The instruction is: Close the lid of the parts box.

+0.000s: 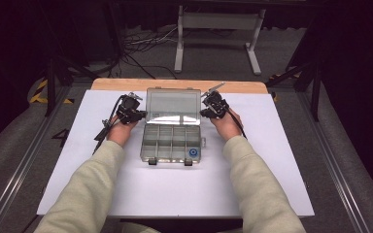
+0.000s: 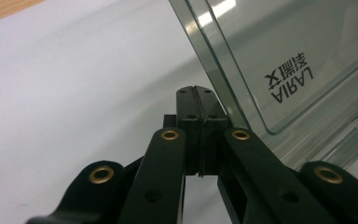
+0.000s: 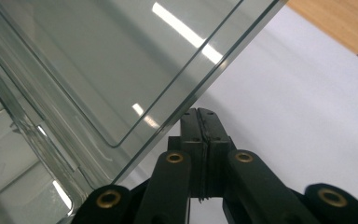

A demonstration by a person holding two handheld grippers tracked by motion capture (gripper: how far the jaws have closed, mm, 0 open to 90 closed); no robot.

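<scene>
White board covers the table [image 1: 102, 189], with a strip of bare wood along its far edge and dark floor, cables and a metal stand beyond. At the middle of that board sits the clear plastic organiser box [image 1: 171, 143], its lid [image 1: 173, 105] swung open and standing up toward twelve o'clock, the divided tray lying flat toward six with a small blue round thing [image 1: 193, 152] in its five o'clock corner compartment. I judge the box light and rigid but thin-walled, so it would slide easily on the smooth board, and its glossy plastic looks slippery; the lid hangs on a hinge and would likely flop if nudged. The lid's side edges, or the two latches [image 1: 170, 162] on the six o'clock rim, seem the sensible places to press or take hold. At nine o'clock of the lid, the left gripper [image 1: 135, 115] has its jaws fully together with nothing between them, the tips just beside the lid's edge [image 2: 214, 88]. At three o'clock, the right gripper [image 1: 209, 110] is likewise closed and empty, its tips close under the lid's other edge [image 3: 214, 74]; contact cannot be told.
</scene>
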